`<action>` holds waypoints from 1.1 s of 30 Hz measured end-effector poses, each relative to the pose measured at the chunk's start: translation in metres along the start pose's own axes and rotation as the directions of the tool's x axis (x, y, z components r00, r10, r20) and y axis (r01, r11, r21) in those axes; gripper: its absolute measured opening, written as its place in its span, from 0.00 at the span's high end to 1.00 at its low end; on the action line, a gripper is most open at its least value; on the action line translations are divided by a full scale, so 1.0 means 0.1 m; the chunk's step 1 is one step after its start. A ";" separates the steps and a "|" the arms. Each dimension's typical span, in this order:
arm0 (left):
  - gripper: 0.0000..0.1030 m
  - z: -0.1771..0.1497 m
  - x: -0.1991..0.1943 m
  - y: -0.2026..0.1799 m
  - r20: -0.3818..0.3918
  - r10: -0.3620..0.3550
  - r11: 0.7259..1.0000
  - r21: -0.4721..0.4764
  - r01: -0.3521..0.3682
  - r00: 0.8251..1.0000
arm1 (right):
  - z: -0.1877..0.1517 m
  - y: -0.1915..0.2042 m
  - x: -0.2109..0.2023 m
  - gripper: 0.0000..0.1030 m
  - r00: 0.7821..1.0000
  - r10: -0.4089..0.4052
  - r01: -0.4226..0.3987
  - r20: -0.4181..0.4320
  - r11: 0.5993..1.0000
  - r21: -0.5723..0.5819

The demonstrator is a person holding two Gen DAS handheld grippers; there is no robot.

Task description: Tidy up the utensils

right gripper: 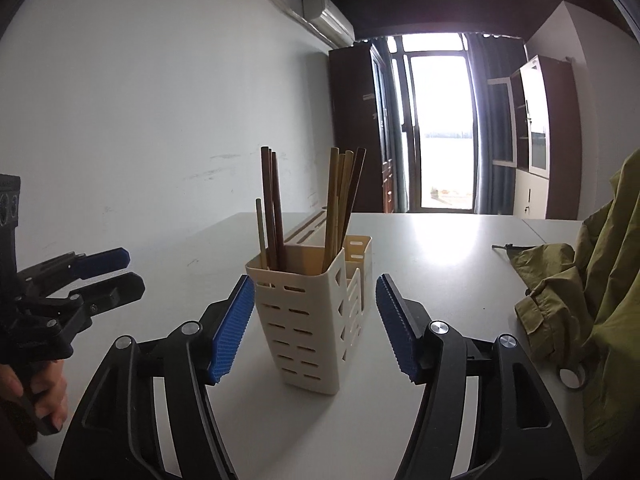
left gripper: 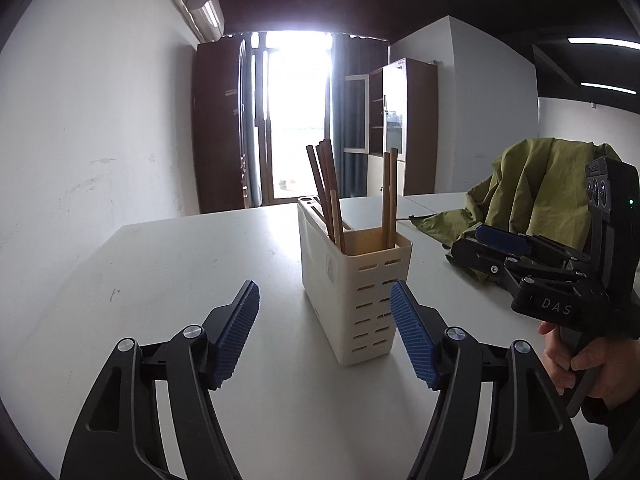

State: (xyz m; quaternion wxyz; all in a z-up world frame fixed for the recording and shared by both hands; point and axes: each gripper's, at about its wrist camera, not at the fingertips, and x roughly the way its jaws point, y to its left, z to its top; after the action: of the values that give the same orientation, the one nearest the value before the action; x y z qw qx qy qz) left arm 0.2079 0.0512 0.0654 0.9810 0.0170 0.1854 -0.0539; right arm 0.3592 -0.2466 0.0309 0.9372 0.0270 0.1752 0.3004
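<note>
A cream slotted utensil holder [left gripper: 352,280] stands upright on the white table [left gripper: 180,280] with several brown and tan chopsticks [left gripper: 328,188] standing in it. My left gripper [left gripper: 324,328] is open and empty, just in front of the holder, a little to its left. In the right wrist view the holder [right gripper: 308,312] with its chopsticks [right gripper: 340,200] sits between and just beyond the open, empty right gripper [right gripper: 314,324]. The right gripper [left gripper: 472,246] also shows at the right of the left wrist view, and the left gripper [right gripper: 116,276] at the left of the right wrist view.
An olive-green jacket [left gripper: 532,188] lies on the table's right side; it also shows in the right wrist view [right gripper: 592,300]. A white wall runs along the table's left. Cabinets and a bright window stand at the back of the room.
</note>
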 end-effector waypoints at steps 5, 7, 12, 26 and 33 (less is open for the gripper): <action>0.20 -0.20 -0.06 0.05 -0.027 -0.013 0.999 -0.035 0.012 1.000 | -0.15 0.02 -0.10 0.27 0.999 -0.003 0.004 -0.038 0.999 0.032; 0.15 -0.26 -0.09 0.05 -0.026 -0.012 0.999 -0.042 0.011 1.000 | -0.22 0.05 -0.18 0.25 0.999 0.000 0.002 -0.038 0.999 0.038; 0.06 -0.33 -0.12 0.09 -0.023 -0.053 0.994 -0.092 0.051 0.998 | -0.29 0.07 -0.32 0.17 0.999 0.008 -0.007 -0.031 0.999 0.041; 0.06 -0.56 -0.07 0.13 -0.087 -0.039 0.996 -0.085 0.032 0.995 | -0.49 0.17 -0.36 0.07 0.996 0.019 -0.022 -0.092 0.999 -0.032; 0.06 -0.55 -0.12 0.07 -0.081 -0.026 0.998 -0.055 0.022 0.996 | -0.52 0.18 -0.33 0.07 0.994 0.040 -0.043 -0.103 0.999 -0.028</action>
State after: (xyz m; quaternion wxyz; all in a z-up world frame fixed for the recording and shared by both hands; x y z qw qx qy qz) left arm 0.1782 0.0624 0.0188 0.9721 -0.0094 0.2268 -0.0600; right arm 0.3060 -0.2535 -0.0044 0.9209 0.0012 0.2177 0.3233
